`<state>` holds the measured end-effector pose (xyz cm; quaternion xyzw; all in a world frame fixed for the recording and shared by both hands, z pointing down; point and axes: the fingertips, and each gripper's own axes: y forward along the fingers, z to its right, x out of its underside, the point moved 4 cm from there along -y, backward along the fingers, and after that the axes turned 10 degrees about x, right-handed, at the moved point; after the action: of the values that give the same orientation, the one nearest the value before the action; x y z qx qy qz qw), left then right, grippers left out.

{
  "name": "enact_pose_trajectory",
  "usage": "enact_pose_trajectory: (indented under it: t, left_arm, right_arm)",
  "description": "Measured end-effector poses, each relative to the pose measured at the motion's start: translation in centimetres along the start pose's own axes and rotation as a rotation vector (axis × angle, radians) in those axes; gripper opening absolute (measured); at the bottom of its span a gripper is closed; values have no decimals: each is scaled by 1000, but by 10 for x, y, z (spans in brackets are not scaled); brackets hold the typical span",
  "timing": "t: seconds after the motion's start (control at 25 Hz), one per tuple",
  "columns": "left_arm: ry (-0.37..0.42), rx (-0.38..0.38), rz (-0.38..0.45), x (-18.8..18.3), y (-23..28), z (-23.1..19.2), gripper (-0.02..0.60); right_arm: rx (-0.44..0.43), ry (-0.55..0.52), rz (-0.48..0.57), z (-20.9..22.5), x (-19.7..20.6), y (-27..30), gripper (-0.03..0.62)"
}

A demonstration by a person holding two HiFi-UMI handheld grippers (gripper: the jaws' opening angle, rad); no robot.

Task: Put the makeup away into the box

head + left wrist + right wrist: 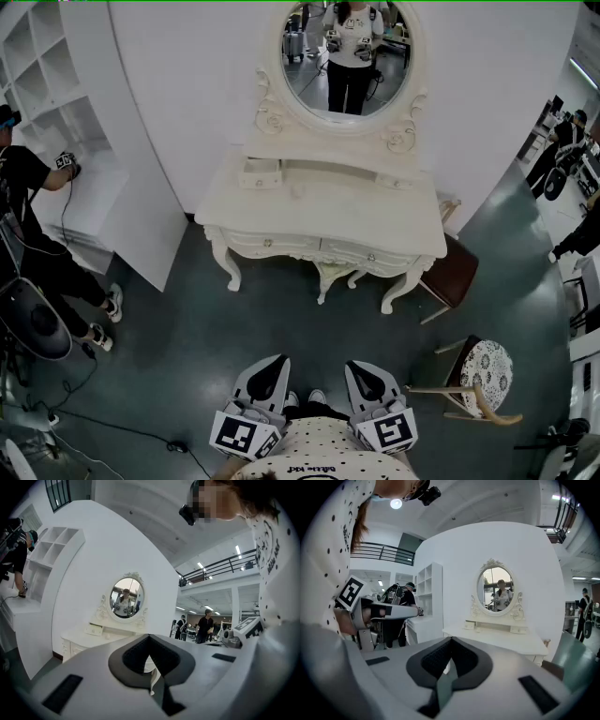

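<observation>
Both grippers clenched shut, empty: left gripper [149, 637], right gripper [451, 640]. Two small boxes on the vanity [319, 217] top, well apart from them: left box [260, 174], right box [396, 181]. Can't make out what's inside.

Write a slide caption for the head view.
Shut and empty, the left gripper and right gripper sit close to the body, facing a white dressing table with an oval mirror.
</observation>
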<state>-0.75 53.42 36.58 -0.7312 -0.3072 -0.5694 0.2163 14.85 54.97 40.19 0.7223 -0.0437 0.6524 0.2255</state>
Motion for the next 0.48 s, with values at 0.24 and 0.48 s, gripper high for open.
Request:
enact_pose_trajectory:
  t: [0.24,0.48]
  left_arm:
    - [1,-1,4,-1,0,-5,-5]
    - [3,-8,8,-1,-6,-8,-5]
  right_arm:
    - [-7,-6,-2,-2,0,6,6]
    - [-6,-10,1,-8,-1,7,6]
